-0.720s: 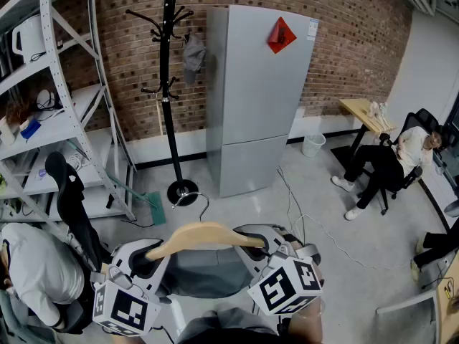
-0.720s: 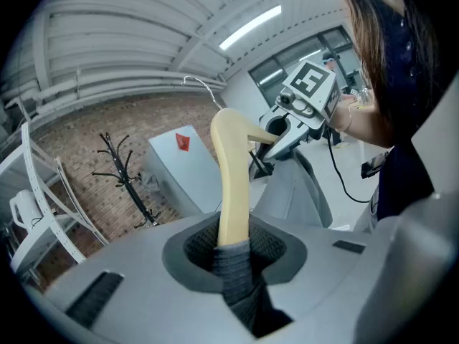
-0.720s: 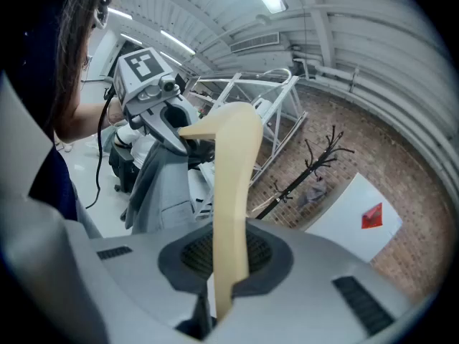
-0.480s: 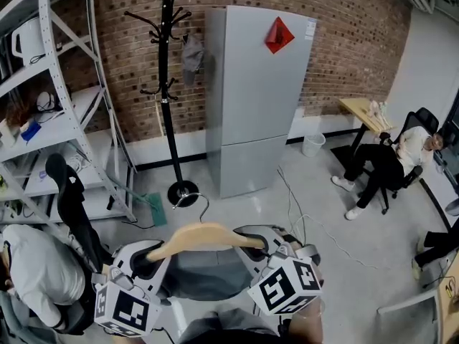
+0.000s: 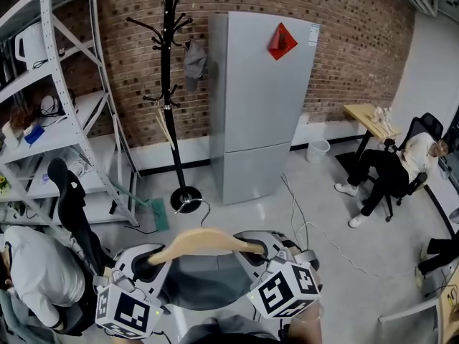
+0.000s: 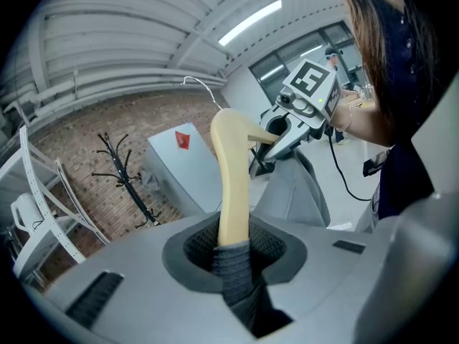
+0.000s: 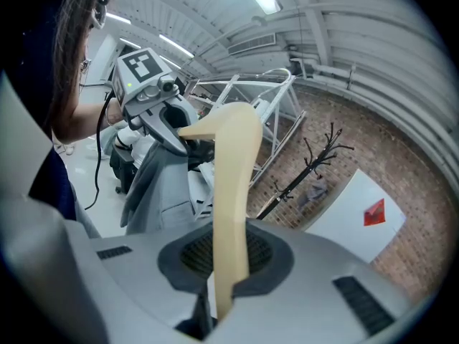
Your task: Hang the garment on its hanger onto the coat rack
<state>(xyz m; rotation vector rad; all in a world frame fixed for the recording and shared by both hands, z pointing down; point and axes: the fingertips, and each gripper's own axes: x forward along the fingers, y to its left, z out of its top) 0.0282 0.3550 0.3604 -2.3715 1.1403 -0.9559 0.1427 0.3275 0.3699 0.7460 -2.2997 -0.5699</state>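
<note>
A pale wooden hanger (image 5: 208, 240) with a wire hook carries a grey garment (image 5: 208, 278) low in the head view. My left gripper (image 5: 147, 255) is shut on its left arm, where grey fabric (image 6: 233, 271) wraps the wood (image 6: 231, 185). My right gripper (image 5: 262, 248) is shut on the bare right arm (image 7: 231, 192). Each gripper view shows the other gripper (image 6: 287, 131) (image 7: 154, 113) across the hanger. The black coat rack (image 5: 169, 84) stands far ahead against the brick wall, well apart from the hanger.
A tall grey fridge (image 5: 254, 106) stands right of the rack, and a white metal shelf unit (image 5: 64, 120) left of it. A person sits on a chair (image 5: 394, 170) at the right. Another person (image 5: 32, 271) is close at my left. Cables lie on the floor.
Both grippers keep their hold on the hanger. The rack and fridge have slid slightly lower and to the right in the head view.
</note>
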